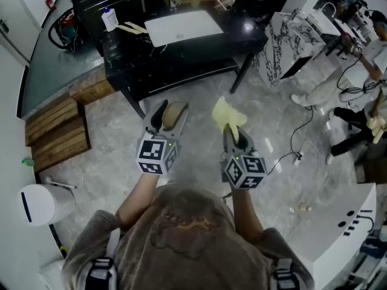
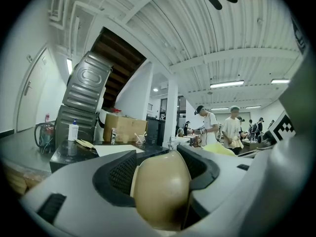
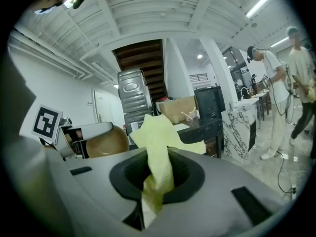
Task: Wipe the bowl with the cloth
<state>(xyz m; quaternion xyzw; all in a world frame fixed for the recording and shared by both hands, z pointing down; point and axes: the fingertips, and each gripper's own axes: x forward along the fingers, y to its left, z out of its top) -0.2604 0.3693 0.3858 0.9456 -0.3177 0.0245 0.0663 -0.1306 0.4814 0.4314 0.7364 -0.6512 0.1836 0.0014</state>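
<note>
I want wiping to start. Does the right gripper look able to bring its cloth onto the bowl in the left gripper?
Probably yes. The right gripper, shut on the cloth, and the left gripper, shut on the bowl, are held side by side above the floor with nothing between them.

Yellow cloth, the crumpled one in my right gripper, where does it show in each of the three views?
Head view: crumpled yellow cloth just right of centre, rising from the right gripper.
Left gripper view: cloth a pale sliver right of centre, past the jaw.
Right gripper view: cloth at centre, pinched between the jaws.
Shared landmark: tan round bowl, left of the cloth throughout.
</note>
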